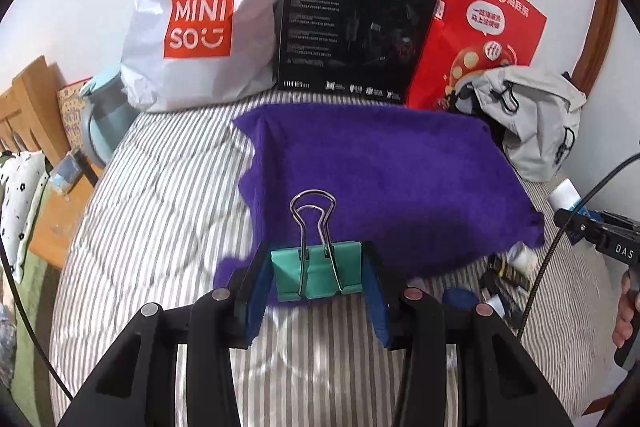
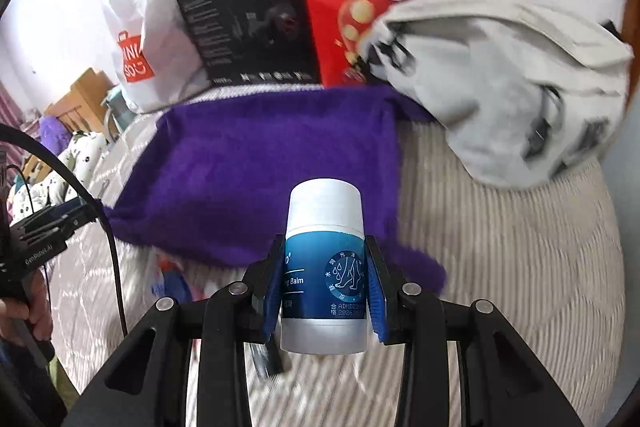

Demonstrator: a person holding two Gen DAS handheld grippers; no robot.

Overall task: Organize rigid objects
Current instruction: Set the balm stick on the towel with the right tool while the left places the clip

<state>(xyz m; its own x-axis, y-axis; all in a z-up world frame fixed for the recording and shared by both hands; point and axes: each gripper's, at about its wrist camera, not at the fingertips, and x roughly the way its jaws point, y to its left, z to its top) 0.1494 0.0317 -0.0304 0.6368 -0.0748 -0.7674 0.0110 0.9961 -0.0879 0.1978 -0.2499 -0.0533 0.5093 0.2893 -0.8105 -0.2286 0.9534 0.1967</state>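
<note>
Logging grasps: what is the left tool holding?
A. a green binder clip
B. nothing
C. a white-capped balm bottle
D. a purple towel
A: the left tool is shut on the green binder clip, its wire handles pointing toward the purple towel.

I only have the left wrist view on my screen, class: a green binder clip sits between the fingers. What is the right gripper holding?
Observer: The right gripper is shut on a balm stick, blue label, white cap.
Operator: Is it upright?
Observer: Yes, cap up, between the blue pads, held above the striped bedding.
Operator: Where does it point?
Observer: Toward the purple towel, with a grey bag to the right of that.
</note>
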